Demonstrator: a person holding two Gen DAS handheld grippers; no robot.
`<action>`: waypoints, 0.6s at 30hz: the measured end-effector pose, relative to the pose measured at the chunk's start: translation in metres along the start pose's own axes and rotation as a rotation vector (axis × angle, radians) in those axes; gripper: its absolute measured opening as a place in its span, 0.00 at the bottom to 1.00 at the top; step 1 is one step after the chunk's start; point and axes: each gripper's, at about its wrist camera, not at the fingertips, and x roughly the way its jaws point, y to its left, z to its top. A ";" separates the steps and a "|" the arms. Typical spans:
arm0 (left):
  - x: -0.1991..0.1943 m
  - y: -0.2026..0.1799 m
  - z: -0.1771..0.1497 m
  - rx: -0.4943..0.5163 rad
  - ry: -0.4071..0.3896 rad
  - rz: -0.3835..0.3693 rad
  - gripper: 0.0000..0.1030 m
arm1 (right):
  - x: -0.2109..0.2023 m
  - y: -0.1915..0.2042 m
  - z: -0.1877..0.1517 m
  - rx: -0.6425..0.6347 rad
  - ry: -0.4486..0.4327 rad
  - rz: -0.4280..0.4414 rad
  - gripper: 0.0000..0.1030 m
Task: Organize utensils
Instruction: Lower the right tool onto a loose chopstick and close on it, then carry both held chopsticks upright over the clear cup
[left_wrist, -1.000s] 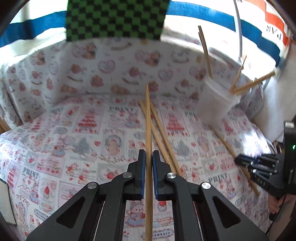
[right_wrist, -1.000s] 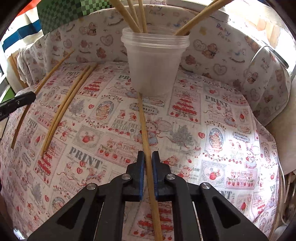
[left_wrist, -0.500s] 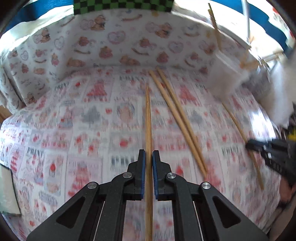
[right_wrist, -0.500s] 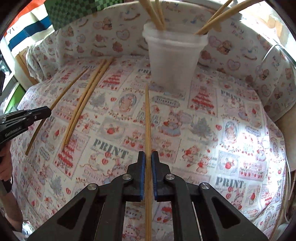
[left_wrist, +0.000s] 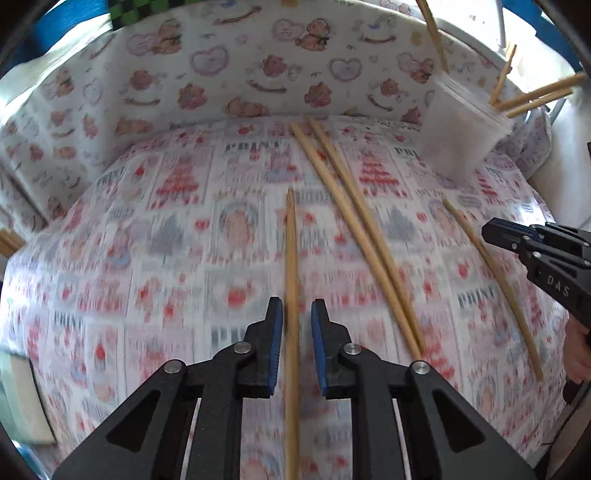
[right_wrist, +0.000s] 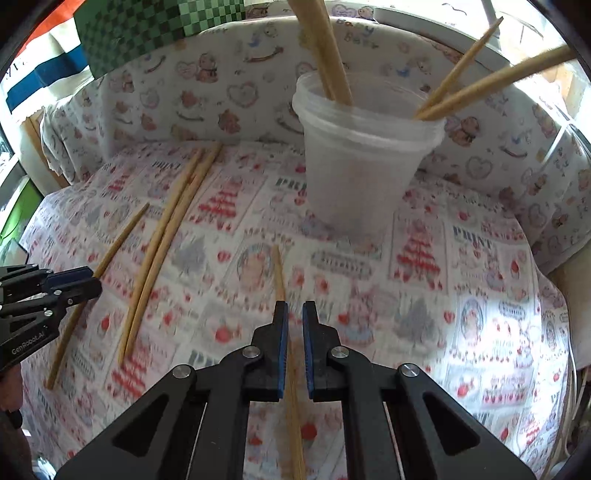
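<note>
Left gripper (left_wrist: 296, 319) angled steeply down at the printed tablecloth (left_wrist: 147, 258). Jaws have just been opening; a gap shows on either side of the chopstick (left_wrist: 291, 258) between them, pads not pressing it.

Right gripper (right_wrist: 293, 319) also pitched steeply down, jaws nearly together, pinching a second chopstick (right_wrist: 279, 269) whose tip points toward the translucent plastic cup (right_wrist: 362, 177).

Cup stands upright near the back of the cloth, several chopsticks leaning out of it; their tops run out of frame.

A loose pair of chopsticks (left_wrist: 354, 236) lies on the cloth between the two grippers.

Both views motion-blurred, cloth print smeared. Lower ends of both chopsticks in the jaws hidden behind the gripper bodies. Whether the left one rests on the cloth: cannot tell
</note>
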 end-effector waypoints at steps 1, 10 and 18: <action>0.003 0.001 0.007 -0.008 0.009 0.002 0.14 | 0.003 0.000 0.004 -0.002 0.007 0.005 0.08; 0.019 0.008 0.044 -0.042 0.055 0.017 0.05 | 0.025 0.010 0.016 -0.078 0.059 0.022 0.08; -0.052 0.018 0.053 -0.077 -0.148 -0.029 0.05 | 0.029 0.018 0.016 -0.099 0.059 0.008 0.08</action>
